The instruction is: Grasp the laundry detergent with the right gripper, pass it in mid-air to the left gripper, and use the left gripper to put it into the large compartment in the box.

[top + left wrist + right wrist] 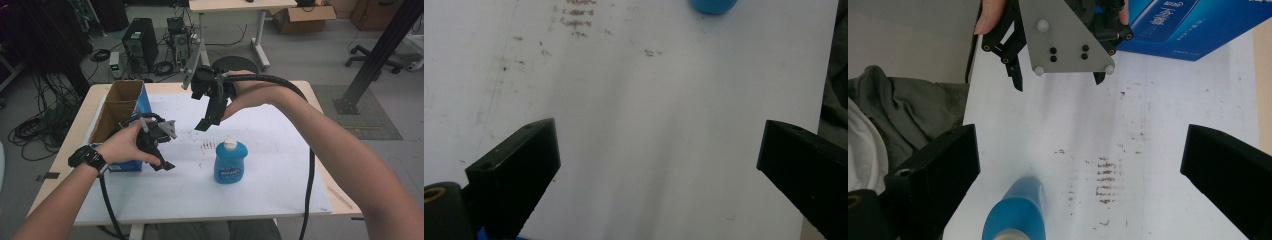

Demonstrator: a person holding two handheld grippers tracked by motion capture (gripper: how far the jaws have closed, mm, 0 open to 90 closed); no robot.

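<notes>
Here both grippers hang above the white counter [280,165] with nothing in them. The blue bottle [230,161] with its white cap [230,145] stands upright just below centre in the high view. The right gripper [206,123], at upper centre, points down toward it with its jaws spread wide; in the right gripper view the bottle [1015,212] sits at the bottom edge, left of the gap. The left gripper [164,165], left of the bottle, is also wide open and empty.

The step looks like a reach for the bottle. To do it well, centre the gap over the body below the cap, come down level, and close on its narrower sides so it doesn't tip. Keep the left gripper clear of the blue carton [142,102] behind it.
</notes>
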